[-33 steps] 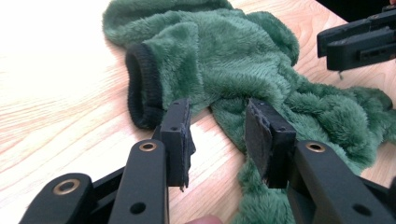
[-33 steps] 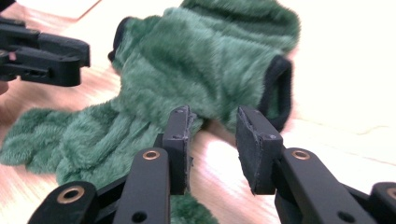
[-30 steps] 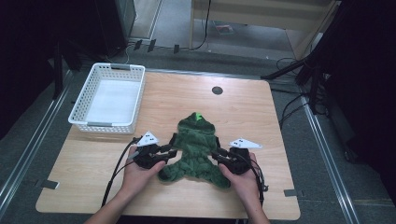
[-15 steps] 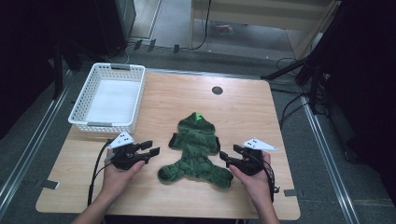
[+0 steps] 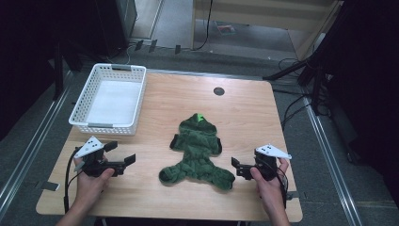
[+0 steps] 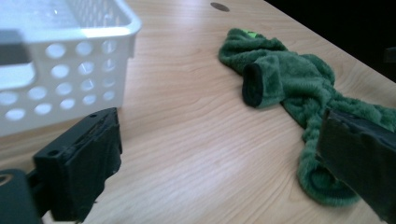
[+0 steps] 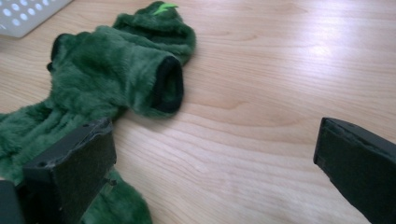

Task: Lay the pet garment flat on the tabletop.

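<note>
The left tongs (image 5: 121, 154) are held in the left hand (image 5: 91, 176) at the lower left of the high view, the forearm entering from the bottom edge, and the 2 black jaws are pointed toward the right of that view. The right tongs (image 5: 239, 168) are held in the right hand (image 5: 268, 181) at the lower right, jaws pointed toward the left. On both, the jaws have just been opening and are seen spread wide with nothing gripped between them.

Overhead looks down; tongs views low (shared garment (image 5: 197, 150)).
</note>
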{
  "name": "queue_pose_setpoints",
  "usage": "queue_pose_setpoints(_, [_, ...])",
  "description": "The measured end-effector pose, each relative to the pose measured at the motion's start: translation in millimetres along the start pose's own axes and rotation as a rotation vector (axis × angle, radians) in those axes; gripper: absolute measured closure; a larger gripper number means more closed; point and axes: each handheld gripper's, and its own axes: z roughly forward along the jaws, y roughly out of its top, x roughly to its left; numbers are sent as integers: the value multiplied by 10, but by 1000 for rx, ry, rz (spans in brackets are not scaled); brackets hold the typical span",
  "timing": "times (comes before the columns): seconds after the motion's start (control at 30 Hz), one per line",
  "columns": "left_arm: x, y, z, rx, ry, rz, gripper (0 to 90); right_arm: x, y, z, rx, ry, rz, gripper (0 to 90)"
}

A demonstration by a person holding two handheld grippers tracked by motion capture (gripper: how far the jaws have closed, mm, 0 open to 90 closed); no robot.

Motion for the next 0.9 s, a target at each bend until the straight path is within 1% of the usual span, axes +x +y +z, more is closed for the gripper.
queue_pose_setpoints(0.07, [27,-17,-32,0,4,-1,0,-19,-17,-7,-3,-3,4,0])
queue_pose_setpoints(0.17, [110,-74,-130,1,37,1,0,-75,-67,-39,-1,-18,8,0])
queue_pose_setpoints(0.2, [142,-91,-161,1,45,-2,0,-113,-103,-59,-2,-29,5,0])
queue_pose_setpoints(0.23, [174,-109,-193,0,54,-9,0,-113,-103,-59,-2,-29,5,0])
queue_pose_setpoints(0.33, [266,-153,-287,-1,83,-23,0,-172,-161,-87,7,-46,10,0])
queue_pose_setpoints(0.4, [318,-179,-344,-1,97,-30,0,-239,-218,-120,13,-61,17,0])
queue_pose_setpoints(0.47, [355,-202,-388,-2,111,-37,0,-259,-233,-133,15,-64,20,0])
queue_pose_setpoints(0.57, [411,-243,-448,9,131,-37,0,-315,-274,-171,16,-79,32,0])
queue_pose_setpoints(0.6, [430,-260,-467,12,144,-36,0,-328,-283,-182,17,-80,36,0])
queue_pose_setpoints(0.67, [452,-284,-499,16,149,-40,0,-380,-329,-215,16,-93,39,0])
queue_pose_setpoints(0.73, [465,-301,-524,14,154,-40,0,-392,-346,-225,19,-94,41,0])
queue_pose_setpoints(0.77, [471,-305,-541,15,156,-42,0,-414,-384,-240,21,-99,38,0])
queue_pose_setpoints(0.8, [477,-310,-552,10,159,-44,0,-414,-384,-240,21,-99,38,0])
queue_pose_setpoints(0.83, [497,-318,-582,5,163,-52,0,-439,-423,-256,27,-102,38,0])
queue_pose_setpoints(0.9, [513,-324,-599,2,167,-54,0,-466,-458,-274,33,-110,42,0])
